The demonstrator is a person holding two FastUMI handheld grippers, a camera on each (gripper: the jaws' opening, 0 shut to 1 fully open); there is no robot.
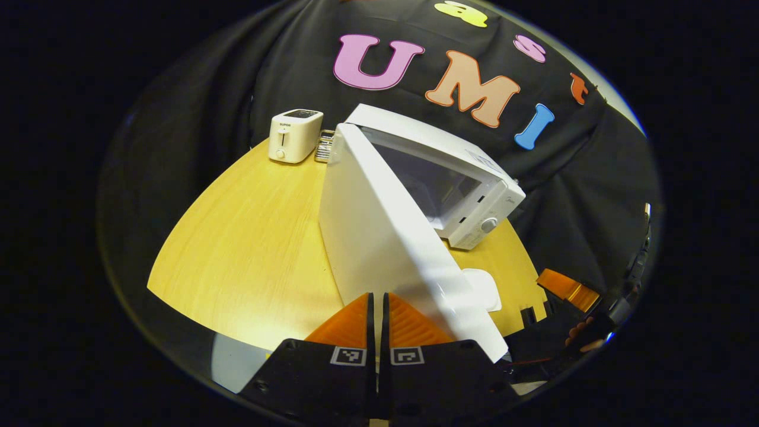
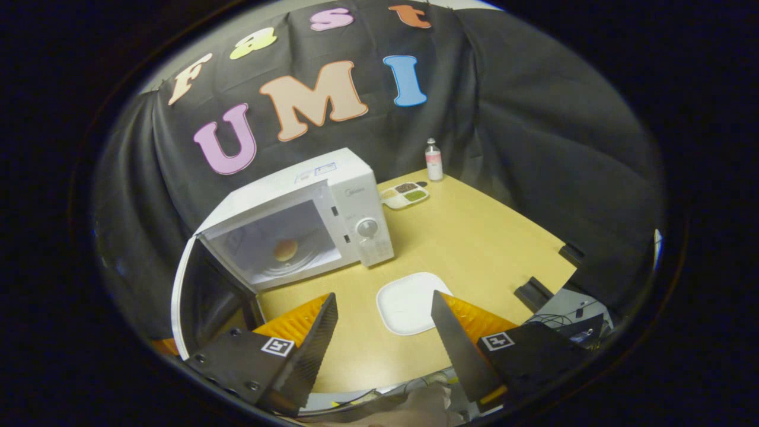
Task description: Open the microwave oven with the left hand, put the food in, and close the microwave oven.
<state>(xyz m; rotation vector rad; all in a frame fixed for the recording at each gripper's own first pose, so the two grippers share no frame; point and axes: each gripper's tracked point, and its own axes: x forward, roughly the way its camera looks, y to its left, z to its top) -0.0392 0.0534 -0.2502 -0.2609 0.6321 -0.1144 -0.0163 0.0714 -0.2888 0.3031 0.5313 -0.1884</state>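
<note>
The microwave oven stands toward the back of the wooden table, its door swung wide open to its left. Inside, on the glass turntable, sits the food — a small round, bun-like piece, already in the cavity. Near the front edge of the table lies an empty white plate, and toward the back right corner stand a small tray of condiments and a bottle. In the left gripper view a white toaster sits at the far back edge, beyond the oven.

The left gripper has its fingers drawn together with only a sliver between them, holding nothing; it sits just beside the outer face of the open door, though I cannot tell whether it touches. The right gripper is spread wide and empty, hovering over the front edge near the plate.

What remains, by my reading, is closing the door. It is a stiff, flat, smooth-faced panel on a hinge — light to swing, but slippery for pinching. Better to push flat against its outer face near the free edge, away from the hinge, and press until the latch catches. The oven itself looks light enough to slide on the table if shoved hard.
</note>
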